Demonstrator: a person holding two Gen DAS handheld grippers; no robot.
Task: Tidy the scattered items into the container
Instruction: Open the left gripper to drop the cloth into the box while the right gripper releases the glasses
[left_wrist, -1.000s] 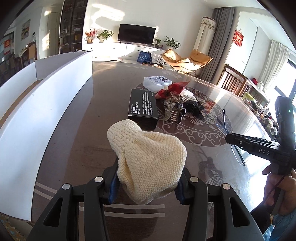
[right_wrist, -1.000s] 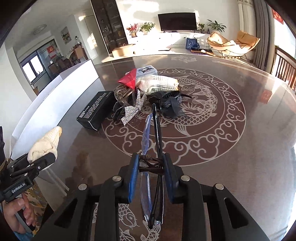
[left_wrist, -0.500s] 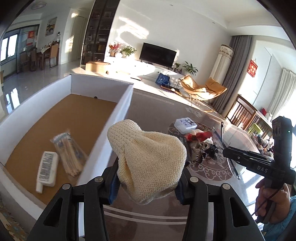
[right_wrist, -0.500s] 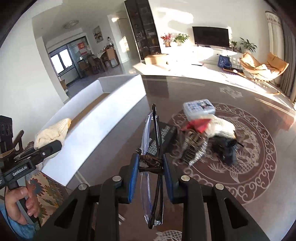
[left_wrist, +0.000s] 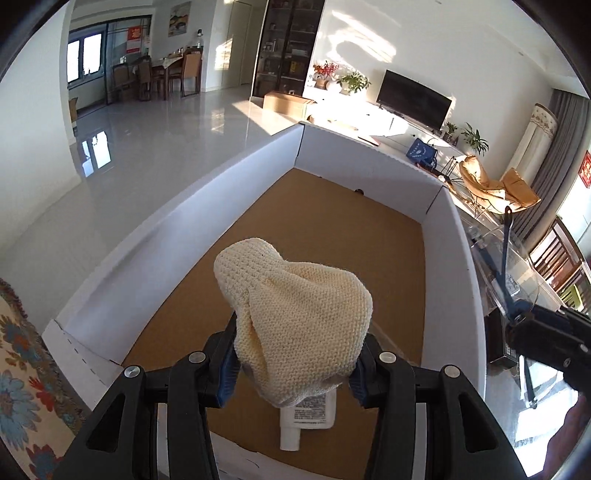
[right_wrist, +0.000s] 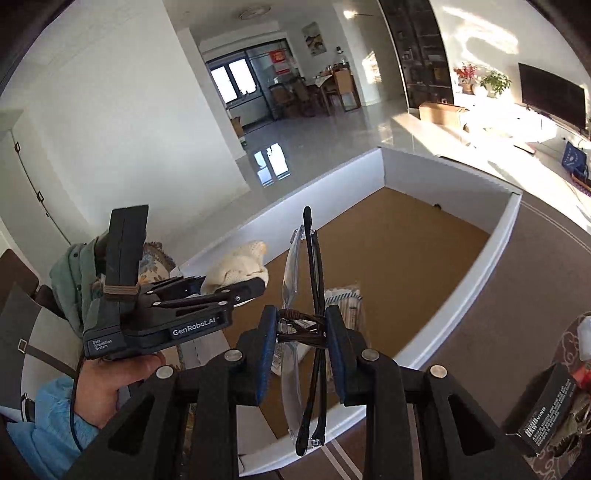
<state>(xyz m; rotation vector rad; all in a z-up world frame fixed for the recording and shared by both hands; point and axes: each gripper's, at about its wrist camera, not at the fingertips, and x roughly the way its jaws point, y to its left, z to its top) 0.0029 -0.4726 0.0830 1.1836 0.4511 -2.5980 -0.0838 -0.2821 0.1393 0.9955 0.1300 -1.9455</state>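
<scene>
The left gripper (left_wrist: 295, 369) is clamping a cream knitted hat (left_wrist: 295, 314) between its blue-padded fingers (left_wrist: 227, 369), the hat bulging up and forward of the pads; it is hanging over the near end of the container (left_wrist: 369, 173), a wide white-walled cardboard box with a brown floor. Directly beneath the hat, a white tube with printed text (left_wrist: 308, 417) is lying on the box floor, its cap pointing toward the near wall.

The right gripper (right_wrist: 301, 332) is pinching a folded pair of glasses (right_wrist: 308, 332) tightly at the middle, its jaws squeezed in as far as they go; the dark temples and clear lenses are standing roughly upright, running away from the camera. It is sitting over the near right wall of the container (right_wrist: 491, 251); just past the glasses, a clear packet with pale contents (right_wrist: 347, 299) is lying on the brown floor.

In the right wrist view, the person's left hand (right_wrist: 114, 373), in a light blue sleeve, is gripping the left gripper's handle, with the hat (right_wrist: 236, 266) showing above the box's left wall.

To the right, outside the box, a black carton with white lettering (right_wrist: 546, 417) is resting on the dark patterned table (right_wrist: 535, 295) beside a heap of other scattered items; farther off, a television (left_wrist: 413, 98) and potted plants are standing against the sunlit wall.
</scene>
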